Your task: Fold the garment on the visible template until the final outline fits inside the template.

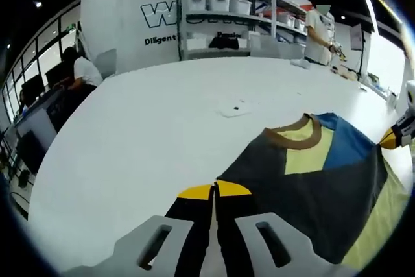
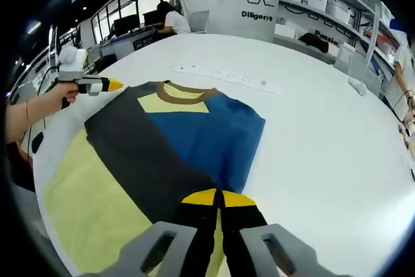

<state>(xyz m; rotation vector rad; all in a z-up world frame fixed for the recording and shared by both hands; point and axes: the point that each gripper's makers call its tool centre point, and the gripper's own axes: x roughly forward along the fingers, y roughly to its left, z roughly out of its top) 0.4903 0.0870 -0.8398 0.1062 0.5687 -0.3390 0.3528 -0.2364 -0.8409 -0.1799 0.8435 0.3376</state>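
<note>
Garment of yellow, blue and charcoal panels (image 2: 162, 160) lies mid-frame on our white tabletop (image 2: 324, 134); both grippers (image 1: 214, 192) (image 2: 217, 199) pressed together, apparently pinching its edges. We judge folding underway; next, carry edges inward.

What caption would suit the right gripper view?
Two hand-held grippers poised over a yellow, blue and dark garment on a white table.

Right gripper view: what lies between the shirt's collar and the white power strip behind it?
Bare white table. Nothing sits between the brown collar of the shirt and the power strip in the right gripper view.
</note>
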